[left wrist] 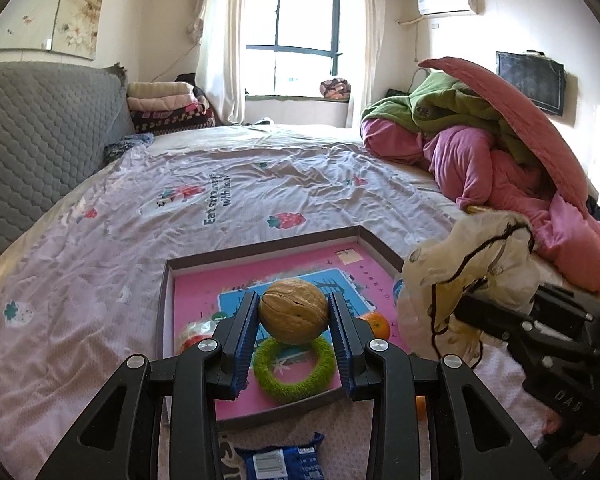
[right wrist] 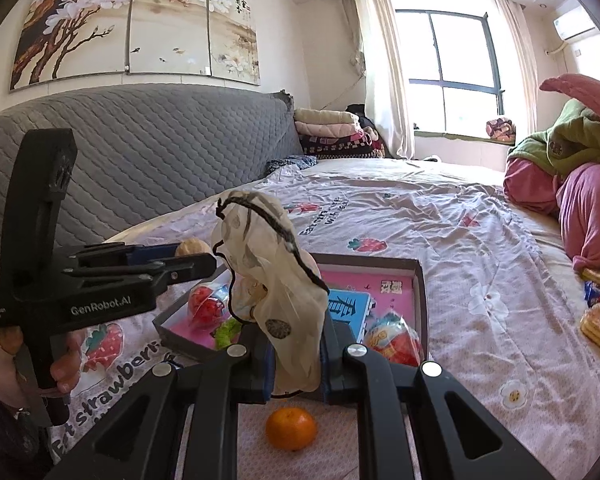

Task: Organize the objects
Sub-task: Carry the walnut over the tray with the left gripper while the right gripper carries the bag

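I'm over a bed with a strawberry-print sheet. My left gripper clamps a walnut, held above the shallow box; a green ring lies below. My right gripper pinches a cream pouch, an orange beneath it.

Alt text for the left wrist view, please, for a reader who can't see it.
The left gripper holds a walnut above a shallow pink-lined box on a strawberry-print bed sheet; a green ring lies in the box. At right, the right gripper holds a sheer drawstring pouch.
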